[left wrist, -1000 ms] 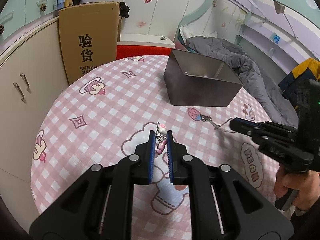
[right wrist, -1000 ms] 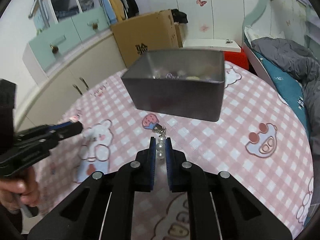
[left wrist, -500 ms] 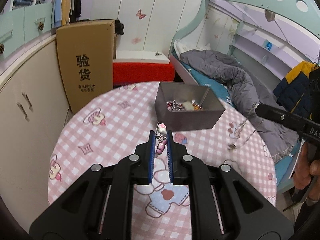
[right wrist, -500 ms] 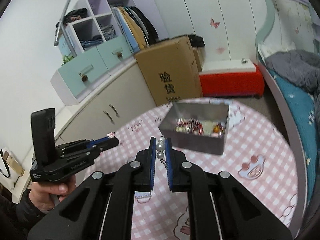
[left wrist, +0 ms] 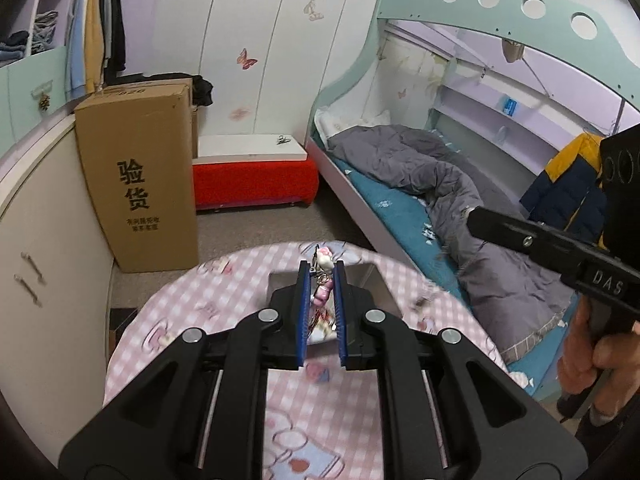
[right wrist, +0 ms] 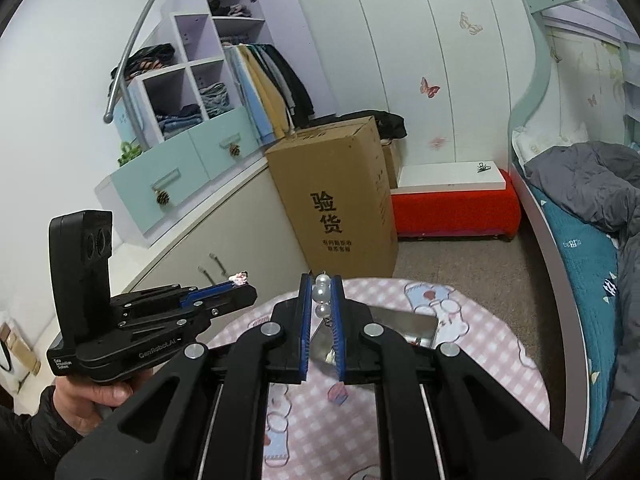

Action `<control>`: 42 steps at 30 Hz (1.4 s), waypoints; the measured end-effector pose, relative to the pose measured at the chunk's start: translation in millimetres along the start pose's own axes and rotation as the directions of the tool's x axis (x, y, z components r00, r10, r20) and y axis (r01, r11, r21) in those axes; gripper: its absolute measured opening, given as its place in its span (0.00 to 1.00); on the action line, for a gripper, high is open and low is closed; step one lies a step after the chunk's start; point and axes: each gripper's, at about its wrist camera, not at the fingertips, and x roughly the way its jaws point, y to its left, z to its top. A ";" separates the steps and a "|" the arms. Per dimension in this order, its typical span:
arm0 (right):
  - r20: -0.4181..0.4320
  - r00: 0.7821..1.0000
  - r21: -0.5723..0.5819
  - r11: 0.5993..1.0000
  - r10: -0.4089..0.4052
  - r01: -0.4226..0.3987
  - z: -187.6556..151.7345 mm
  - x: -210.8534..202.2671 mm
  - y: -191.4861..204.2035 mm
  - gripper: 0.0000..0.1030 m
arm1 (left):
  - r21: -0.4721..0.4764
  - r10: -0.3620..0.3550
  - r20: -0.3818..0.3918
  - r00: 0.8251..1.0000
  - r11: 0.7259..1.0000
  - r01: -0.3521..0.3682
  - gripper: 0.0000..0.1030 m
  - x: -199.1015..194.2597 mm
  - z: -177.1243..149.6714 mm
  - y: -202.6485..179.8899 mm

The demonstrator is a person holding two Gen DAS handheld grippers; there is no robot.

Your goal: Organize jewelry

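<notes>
My left gripper (left wrist: 320, 270) is shut on a small pink-and-white charm (left wrist: 323, 280) and hangs high above the round table with the pink checked cloth (left wrist: 180, 320). The open grey metal box (left wrist: 374, 280) lies on the table below, mostly hidden behind the left fingers. My right gripper (right wrist: 322, 280) is shut on a pearl piece (right wrist: 322, 294), whose thin chain dangles down between the pads. The box (right wrist: 412, 326) shows just under the right fingers. In the right wrist view the left gripper (right wrist: 246, 286) is at the left, level with mine. The right gripper (left wrist: 476, 218) crosses the left wrist view at the right.
A tall cardboard box (right wrist: 336, 200) stands on the floor beyond the table, beside a red bench (right wrist: 452, 208). A bed with a grey quilt (left wrist: 460, 192) runs along the right. Cream cabinets (left wrist: 36, 248) line the left wall. A hand (right wrist: 96, 400) holds the left gripper's handle.
Both grippers have risen well above the table with their pieces still gripped. The table and the metal box have dropped low in both views and look smaller.
</notes>
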 end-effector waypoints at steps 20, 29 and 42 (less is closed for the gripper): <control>-0.163 0.983 0.125 0.986 -0.090 0.111 -14.8 81.5 -62.6 0.49 | 0.056 0.085 -0.076 0.994 0.995 -0.081 0.16 75.1 23.2 -16.7; -0.136 0.970 0.238 0.944 -0.200 0.228 -18.3 58.9 -81.1 0.93 | -0.013 0.247 0.000 0.969 0.969 -0.247 0.90 46.6 23.2 2.8; -0.018 0.966 0.178 0.949 -0.259 0.258 1.8 -11.6 -21.7 0.93 | 0.004 0.345 0.119 0.931 0.937 -0.348 0.92 -50.7 4.1 -11.4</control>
